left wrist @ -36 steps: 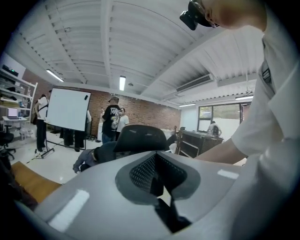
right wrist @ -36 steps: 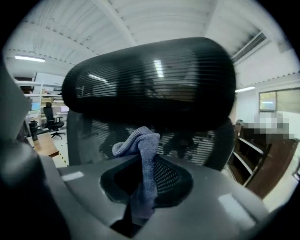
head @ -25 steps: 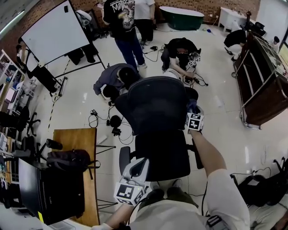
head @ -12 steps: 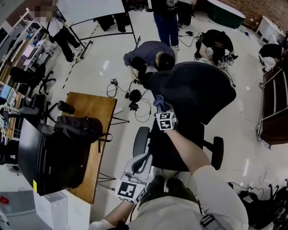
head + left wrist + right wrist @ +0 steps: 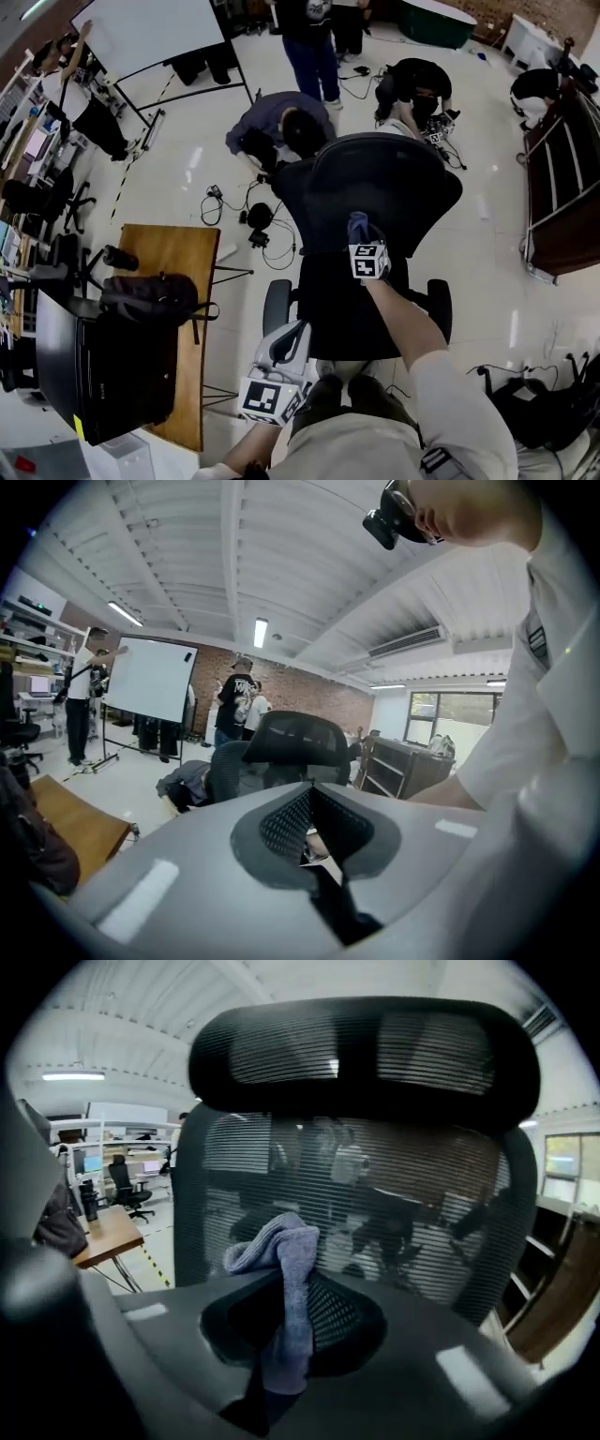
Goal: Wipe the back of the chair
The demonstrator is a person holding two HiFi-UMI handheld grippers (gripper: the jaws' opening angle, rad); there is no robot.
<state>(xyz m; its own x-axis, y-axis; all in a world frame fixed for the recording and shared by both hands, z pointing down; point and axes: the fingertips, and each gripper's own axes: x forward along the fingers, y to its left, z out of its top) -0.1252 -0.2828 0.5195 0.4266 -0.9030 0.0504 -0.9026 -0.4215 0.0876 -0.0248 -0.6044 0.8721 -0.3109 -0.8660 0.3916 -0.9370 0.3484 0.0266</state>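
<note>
My right tool point(image 5: 362, 234) pinches a blue-grey cloth point(image 5: 281, 1260) at the back of the chair point(image 5: 384, 178), which stands straight before me. The back is black, see-through mesh with a headrest on top. My left tool point(image 5: 286, 349) hangs low, jaws together, empty.

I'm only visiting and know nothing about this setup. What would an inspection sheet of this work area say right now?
Surface: glossy pale floor; a wooden table stands at the left.
Job's things: black mesh chair, upright; grey-blue cloth held up at its back, contact unclear.
Clutter: black bag on the table.
Grippers: right gripper shut on the cloth; left gripper shut, holding nothing.
Cables: loose cables on the floor left of the chair.
Surroundings: whiteboard, dark shelf unit, a person crouching beyond the chair, others standing behind.
</note>
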